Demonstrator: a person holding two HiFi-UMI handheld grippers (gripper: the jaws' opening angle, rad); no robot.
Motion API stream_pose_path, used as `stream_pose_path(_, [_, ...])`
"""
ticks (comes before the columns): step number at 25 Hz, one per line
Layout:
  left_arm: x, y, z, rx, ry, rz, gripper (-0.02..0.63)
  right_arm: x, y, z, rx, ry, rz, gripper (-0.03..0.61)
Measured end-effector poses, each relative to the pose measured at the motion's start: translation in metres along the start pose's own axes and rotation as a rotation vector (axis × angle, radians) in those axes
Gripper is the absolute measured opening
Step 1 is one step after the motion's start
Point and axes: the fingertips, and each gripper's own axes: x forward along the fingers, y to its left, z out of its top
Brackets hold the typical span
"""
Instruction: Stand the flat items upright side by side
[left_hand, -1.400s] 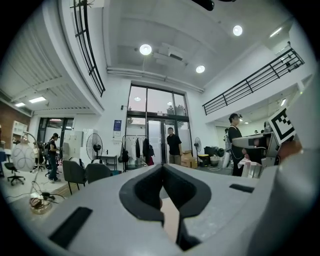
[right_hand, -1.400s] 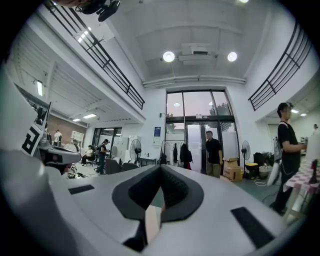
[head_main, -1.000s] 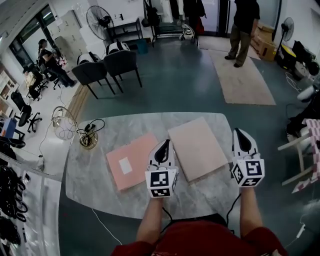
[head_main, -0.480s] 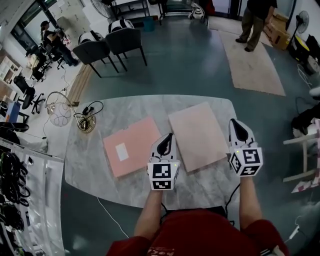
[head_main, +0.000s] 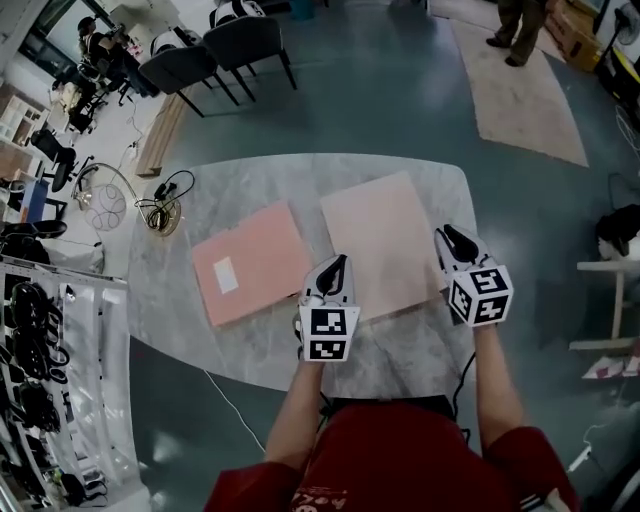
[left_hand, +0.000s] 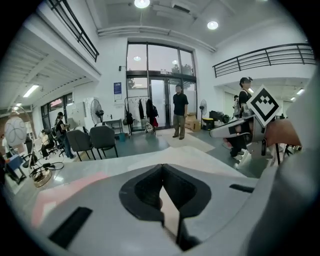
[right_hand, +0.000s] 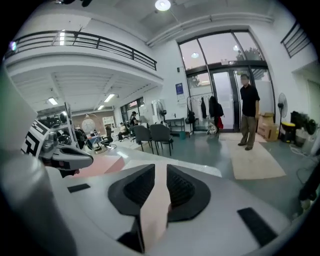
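Though unclear overhead, left claw (left_hand: 163, 165) closed

My left gripper (head_main: 335, 268) covers the board's (head_main: 378, 230) near-left corner, and my right gripper (head_main: 447, 238) covers a stretch of its right edge. The right jaws have just been opening. Beige fills their gap, but I cannot tell whether the board's edge lies between them or beyond. The wearer's forearms (head_main: 296, 420) cross the table's (head_main: 200, 330) near edge and hide parts of it. The label (head_main: 227, 275) on the folder (head_main: 262, 255) is too small to read. The picture's top edge cuts off a standing person (head_main: 522, 25) above the legs.
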Motion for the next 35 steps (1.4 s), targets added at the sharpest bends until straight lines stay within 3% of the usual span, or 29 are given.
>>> stream_pose_path(6, [0.023, -0.01, -0.037, 0.018, 0.107, 0.01, 0.006, 0.029, -0.009, -0.061, 0.147, 0.177, 0.145, 0.196])
stream_pose_path(11, [0.04, -0.021, -0.065, 0.035, 0.19, -0.009, 0.008, 0.042, -0.014, -0.096, 0.201, 0.285, 0.209, 0.253])
stream_pose_path(18, [0.053, -0.03, -0.095, 0.037, 0.296, -0.009, 0.008, 0.054, -0.012, -0.133, 0.314, 0.379, 0.313, 0.293])
stream_pose_path(24, [0.058, -0.031, -0.114, 0.029, 0.34, -0.002, 0.006, 0.058, -0.013, -0.145, 0.478, 0.41, 0.395, 0.313])
stream_pose_path(27, [0.06, -0.032, -0.116, 0.039, 0.364, -0.003, 0.006, 0.059, -0.014, -0.146, 0.502, 0.406, 0.4, 0.318])
stream_pose_path(32, [0.06, -0.029, -0.118, -0.009, 0.356, -0.013, 0.006, 0.058, -0.012, -0.143, 0.473, 0.421, 0.393, 0.318])
stream_pose_path(35, [0.057, -0.025, -0.115, -0.057, 0.344, -0.004, 0.006, 0.057, -0.014, -0.135, 0.517, 0.393, 0.395, 0.306])
